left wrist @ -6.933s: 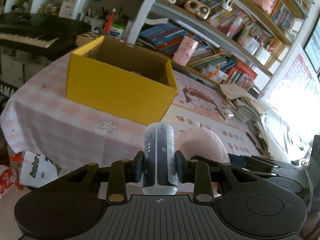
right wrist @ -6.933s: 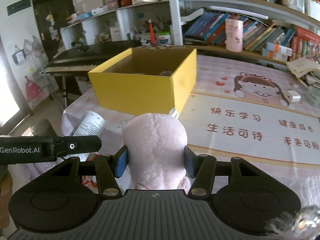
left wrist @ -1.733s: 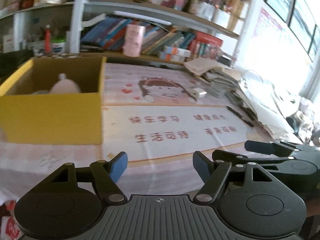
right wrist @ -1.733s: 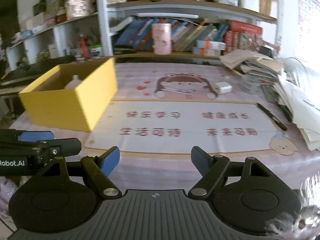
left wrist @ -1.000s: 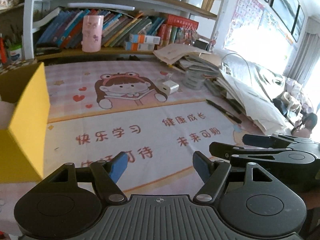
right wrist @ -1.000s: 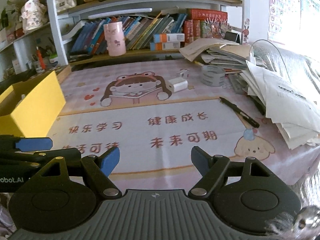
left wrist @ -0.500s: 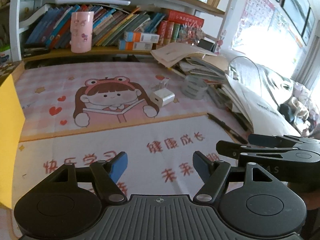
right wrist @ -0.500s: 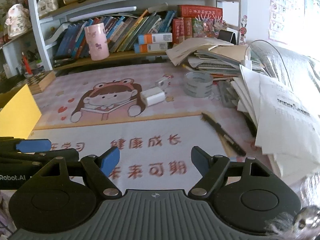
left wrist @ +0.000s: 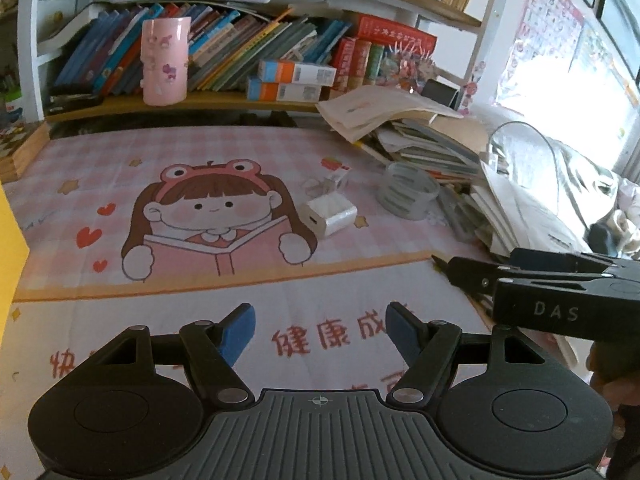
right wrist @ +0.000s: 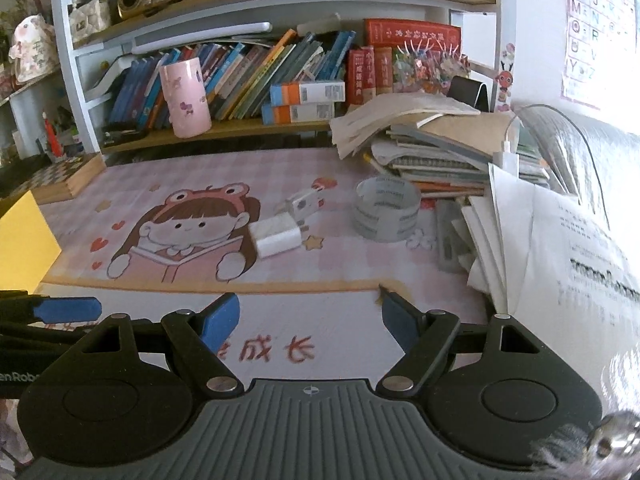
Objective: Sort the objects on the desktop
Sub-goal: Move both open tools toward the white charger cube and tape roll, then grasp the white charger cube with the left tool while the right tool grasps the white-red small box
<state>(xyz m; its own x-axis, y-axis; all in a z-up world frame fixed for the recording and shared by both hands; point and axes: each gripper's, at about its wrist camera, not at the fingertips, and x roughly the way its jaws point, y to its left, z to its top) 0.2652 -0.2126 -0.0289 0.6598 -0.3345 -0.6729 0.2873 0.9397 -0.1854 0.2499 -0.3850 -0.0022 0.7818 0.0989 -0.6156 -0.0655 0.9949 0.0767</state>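
While both tools hang empty with their jaws spread, the left tool and the right tool point across the counter toward the white charger, which lies just beyond them on the pink cartoon mat. Its long axis runs left to right, slightly askew, and the right tool looks the nearer. Farther right sits a tape roll beside piled papers, with bookshelves along the far wall.

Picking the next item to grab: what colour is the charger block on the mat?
White. The charger block shows best in the right wrist view.
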